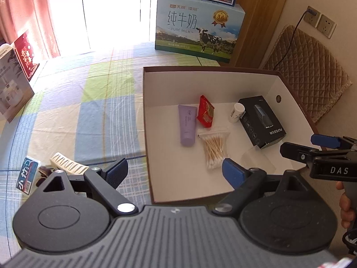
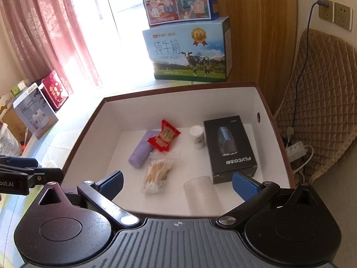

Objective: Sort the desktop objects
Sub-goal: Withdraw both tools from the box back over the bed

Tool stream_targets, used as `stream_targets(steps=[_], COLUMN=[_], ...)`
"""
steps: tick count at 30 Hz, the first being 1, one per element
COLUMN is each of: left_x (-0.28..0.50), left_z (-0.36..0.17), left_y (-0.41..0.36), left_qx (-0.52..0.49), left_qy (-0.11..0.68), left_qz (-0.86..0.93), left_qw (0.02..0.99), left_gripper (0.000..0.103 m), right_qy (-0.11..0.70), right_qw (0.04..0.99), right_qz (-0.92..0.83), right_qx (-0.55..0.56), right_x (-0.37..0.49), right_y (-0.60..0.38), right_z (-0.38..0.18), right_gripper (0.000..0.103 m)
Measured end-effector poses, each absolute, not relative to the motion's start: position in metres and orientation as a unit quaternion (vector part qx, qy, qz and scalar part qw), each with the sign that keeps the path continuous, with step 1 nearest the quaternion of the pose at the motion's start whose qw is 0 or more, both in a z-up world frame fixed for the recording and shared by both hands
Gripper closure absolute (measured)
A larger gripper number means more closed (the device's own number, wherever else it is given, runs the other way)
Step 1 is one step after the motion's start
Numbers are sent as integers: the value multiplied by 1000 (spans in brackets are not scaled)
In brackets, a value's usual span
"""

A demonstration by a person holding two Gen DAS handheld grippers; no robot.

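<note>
A brown-rimmed cardboard box (image 1: 146,102) with a white inside sits on the checked tablecloth. In it lie a purple tube (image 1: 187,125), a red snack packet (image 1: 205,114), a bag of cotton swabs (image 1: 215,149), a small white bottle (image 1: 236,112), a black shaver box (image 1: 262,121) and a clear plastic cup (image 1: 258,156). My left gripper (image 1: 175,172) stands open over the box's near left wall, holding nothing. My right gripper (image 2: 178,184) is open above the box's near side, over the clear cup (image 2: 200,192), with nothing between its pads.
Left of the box, on the cloth, lie a blue tissue packet (image 1: 26,174), a cream hair clip (image 1: 67,164) and a small dark item (image 1: 43,172). Milk cartons (image 1: 198,29) stand behind the box. Product boxes (image 1: 13,84) line the left edge. A quilted cushion (image 1: 308,71) leans on the right wall.
</note>
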State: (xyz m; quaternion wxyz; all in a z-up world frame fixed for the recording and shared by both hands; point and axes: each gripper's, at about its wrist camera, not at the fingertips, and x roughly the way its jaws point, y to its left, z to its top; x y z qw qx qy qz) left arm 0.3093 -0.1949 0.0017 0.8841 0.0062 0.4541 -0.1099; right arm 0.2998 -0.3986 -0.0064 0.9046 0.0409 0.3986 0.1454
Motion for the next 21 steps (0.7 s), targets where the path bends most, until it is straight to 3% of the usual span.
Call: stream_targets(steps=[21], left_x=[246], left_z=[-9], left_y=[-120], left_qx=[10], left_qy=[474], left_qz=[-88], left_qw=[876], left_gripper=[14], right_qy=[420], right_qw=[888], right_qz=[185], right_qx=[31], right_x=[238], right_y=[-328], right_z=[-15], right_gripper=[2])
